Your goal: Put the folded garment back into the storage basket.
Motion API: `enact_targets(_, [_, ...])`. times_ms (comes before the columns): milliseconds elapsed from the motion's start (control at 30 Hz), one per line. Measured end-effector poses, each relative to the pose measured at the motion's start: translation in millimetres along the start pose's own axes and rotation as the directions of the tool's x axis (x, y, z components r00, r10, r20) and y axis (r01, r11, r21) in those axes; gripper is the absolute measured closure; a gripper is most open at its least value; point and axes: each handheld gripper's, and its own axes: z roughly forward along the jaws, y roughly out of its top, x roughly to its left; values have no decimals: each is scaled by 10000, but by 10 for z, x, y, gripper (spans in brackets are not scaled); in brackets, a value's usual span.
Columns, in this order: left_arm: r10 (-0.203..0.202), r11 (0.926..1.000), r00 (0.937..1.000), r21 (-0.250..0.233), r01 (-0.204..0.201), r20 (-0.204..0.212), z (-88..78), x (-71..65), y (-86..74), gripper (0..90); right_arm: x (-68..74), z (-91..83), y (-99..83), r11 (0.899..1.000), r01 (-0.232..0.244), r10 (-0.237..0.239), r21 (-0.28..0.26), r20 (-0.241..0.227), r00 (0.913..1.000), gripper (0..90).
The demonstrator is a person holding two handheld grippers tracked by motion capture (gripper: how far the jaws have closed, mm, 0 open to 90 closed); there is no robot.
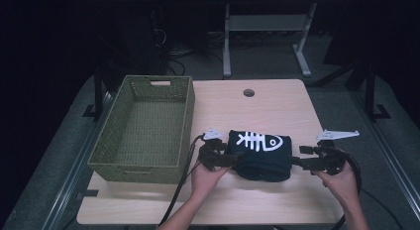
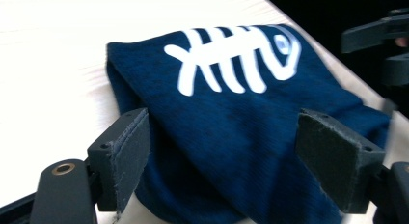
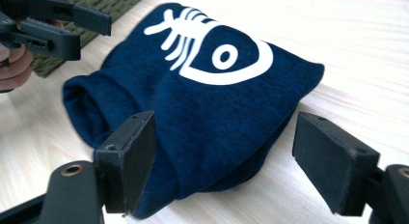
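A folded navy cloth [image 1: 261, 153] with a white fish-skeleton print lies on the light wooden table [image 1: 267, 103], near its front. My left gripper [image 1: 233, 159] is at the cloth's left end and stands open; in the left gripper view its jaws straddle the cloth [image 2: 241, 118] without pinching it. At the cloth's right end my right gripper [image 1: 295, 162] is open too, and in the right gripper view the cloth [image 3: 202, 98] bulges between its two spread pads [image 3: 132, 156]. A hand holds each gripper from below.
An olive woven basket [image 1: 146, 128], empty, stands on the table's left part, close to my left gripper. A round cable hole [image 1: 248, 92] is at the table's back. Desk legs and cables stand on the dark floor beyond.
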Motion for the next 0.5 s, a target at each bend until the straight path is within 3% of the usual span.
enact_targets(233, [-659,9967,9970,454,677,-403,202,154,28,203,-123,156,-2,9970,-629,622,452,168,9979,230])
enact_targets(300, [-975,9915,9944,826,1005,-398,270,203,2,203,-173,260,-17,9930,-905,892,763,209,9958,230])
enact_targets(500, [-1005,9895,9937,988,1051,-503,323,221,-13,202,-214,413,-31,9877,-1277,1270,902,132,9918,256])
